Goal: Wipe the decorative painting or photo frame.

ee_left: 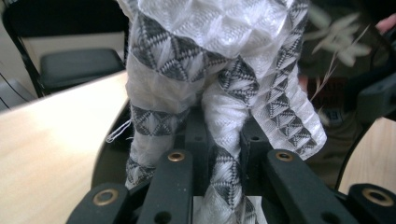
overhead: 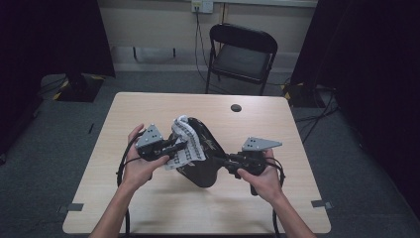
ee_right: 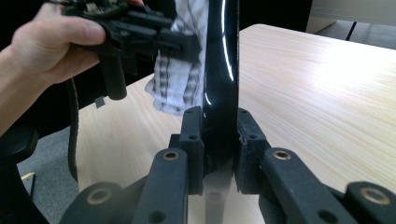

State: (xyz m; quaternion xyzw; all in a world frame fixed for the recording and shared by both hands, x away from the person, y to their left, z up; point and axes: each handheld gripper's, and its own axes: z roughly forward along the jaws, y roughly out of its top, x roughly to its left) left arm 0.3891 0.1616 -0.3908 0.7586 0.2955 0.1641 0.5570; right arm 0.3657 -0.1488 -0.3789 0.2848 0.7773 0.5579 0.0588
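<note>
Over the middle of the worktop [overhead: 148, 106], lifted clear of the wood: a black glossy dish [overhead: 203, 168], tipped up on edge. Clamped by its rim in the right gripper [ee_right: 219, 135], with fingers [ee_right: 192, 135] clenched on either side of the thin black wall. Judged a steadying hold, a vice for the other hand to work against. Pinched a white-and-grey patterned cloth [ee_left: 219, 70] in the left gripper [ee_left: 223, 140], with fingers [ee_left: 254, 144] shut on a bunched fold and the loose rest spilling up and outward. Laid that cloth against the dish's upper left face, touching it; looked very much like wiping or polishing. Stood the dish upright, most likely, to offer its face squarely to the rag. Beyond the far edge, well apart, a folding chair [overhead: 242, 52].
</note>
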